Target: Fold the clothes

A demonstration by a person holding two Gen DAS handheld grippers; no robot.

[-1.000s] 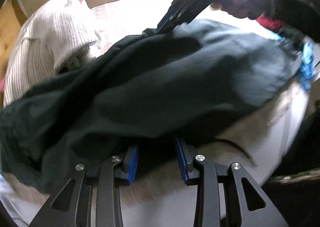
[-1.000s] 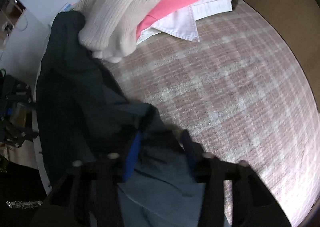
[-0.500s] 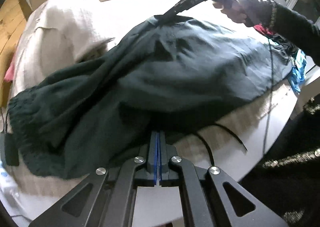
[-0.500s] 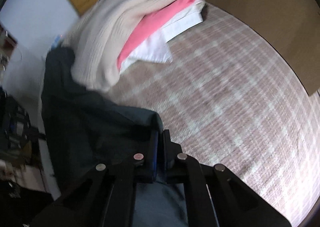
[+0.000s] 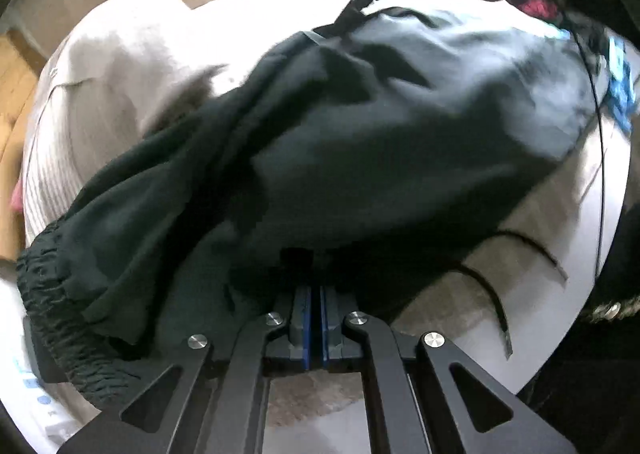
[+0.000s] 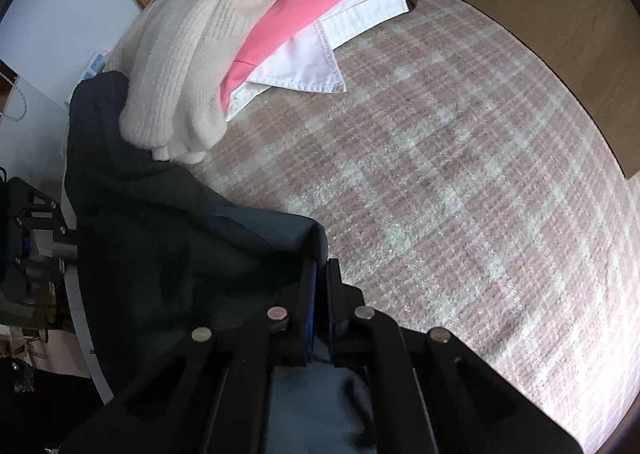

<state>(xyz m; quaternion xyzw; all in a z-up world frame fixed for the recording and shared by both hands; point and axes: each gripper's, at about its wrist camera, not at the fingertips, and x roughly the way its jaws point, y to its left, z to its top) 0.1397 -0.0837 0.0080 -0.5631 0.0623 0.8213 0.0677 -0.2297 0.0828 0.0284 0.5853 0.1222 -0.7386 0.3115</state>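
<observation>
Grippers, left gripper (image 5: 315, 294) and right gripper (image 6: 322, 274), both pinch the dark garment (image 5: 360, 157) on the checked bedspread (image 6: 460, 193), beside 3 folded clothes (image 6: 248, 33).

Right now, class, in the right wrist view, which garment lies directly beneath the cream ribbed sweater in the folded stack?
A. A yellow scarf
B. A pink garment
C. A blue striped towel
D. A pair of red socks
B: the pink garment sits straight under the cream ribbed sweater, with a white shirt below it, all on the checked cloth.
</observation>
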